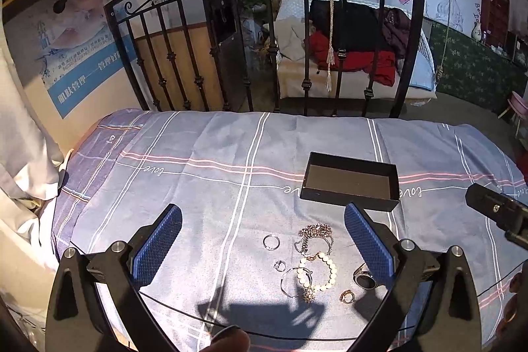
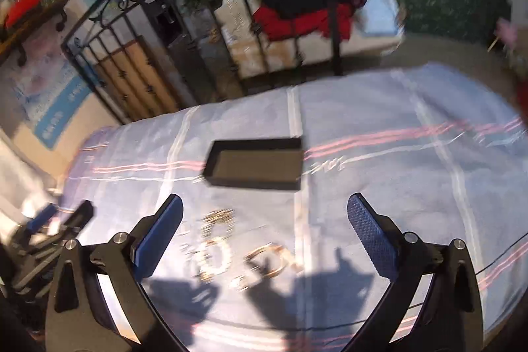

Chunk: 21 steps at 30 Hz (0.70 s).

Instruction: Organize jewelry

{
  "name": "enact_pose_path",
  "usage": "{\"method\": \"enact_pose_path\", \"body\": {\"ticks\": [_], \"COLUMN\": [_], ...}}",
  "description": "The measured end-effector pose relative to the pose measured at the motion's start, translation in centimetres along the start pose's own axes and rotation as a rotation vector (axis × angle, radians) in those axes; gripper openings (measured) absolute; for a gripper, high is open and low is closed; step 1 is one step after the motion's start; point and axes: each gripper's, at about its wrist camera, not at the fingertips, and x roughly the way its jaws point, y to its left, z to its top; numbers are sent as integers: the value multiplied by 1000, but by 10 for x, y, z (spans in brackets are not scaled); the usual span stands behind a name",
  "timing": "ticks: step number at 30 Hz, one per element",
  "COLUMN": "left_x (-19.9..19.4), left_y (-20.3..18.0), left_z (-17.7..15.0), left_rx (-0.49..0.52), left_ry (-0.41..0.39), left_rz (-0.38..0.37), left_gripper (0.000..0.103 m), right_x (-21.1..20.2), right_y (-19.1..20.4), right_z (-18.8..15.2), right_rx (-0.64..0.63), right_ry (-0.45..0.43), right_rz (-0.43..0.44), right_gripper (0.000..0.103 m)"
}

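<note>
A shallow black box (image 1: 351,180) lies open and empty on the blue plaid sheet (image 1: 211,160). In front of it lies a cluster of jewelry: a silver ring (image 1: 271,242), a dark chain (image 1: 315,235), a pearl bracelet (image 1: 317,271), a thin bangle (image 1: 292,282), a small ring (image 1: 280,265), a dark-faced ring (image 1: 364,279) and a gold piece (image 1: 347,296). My left gripper (image 1: 264,220) is open above the cluster. My right gripper (image 2: 264,213) is open and empty; its view is blurred and shows the box (image 2: 255,164) and the jewelry (image 2: 217,249).
A black iron bedstead (image 1: 264,32) stands at the sheet's far edge. A second bed with red and black clothes (image 1: 356,48) is behind it. The right gripper's body (image 1: 495,210) shows at the right edge. White cloth (image 1: 23,154) hangs on the left.
</note>
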Motion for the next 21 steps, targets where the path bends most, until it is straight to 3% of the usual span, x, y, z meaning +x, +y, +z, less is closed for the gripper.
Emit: {"method": "enact_pose_path", "body": {"ticks": [2,3,4,6,9,14,18,21], "left_x": [-2,-3,-4,-5,-5,-6,-6,-7], "left_y": [0,1,1,2,3,4,6,5], "left_z": [0,0,0,0,0,0,-1,-1], "left_rx": [-1,-4,-5,-6,-11,-13,-15,-13], "left_ry": [-3,-6,-7,-10,-8,-7,-7,-9], "left_rz": [0,-3,-6,-7,-8,-9,-9,-8], "left_gripper": [97,97,97,97,97,97,97,97], "right_x": [3,3,1,-6,-13,-8,-2,-10], "right_y": [-9,-17,-20,-26,-32,-43,-45,-45], "right_z": [4,7,8,10,11,13,8,8], "right_rx": [65,124,150,177,188,245,328,340], "right_ry": [59,65,59,16,-18,26,106,86], "right_rz": [225,407,517,665,676,651,810,784], "right_gripper": [99,99,99,99,99,99,99,99]}}
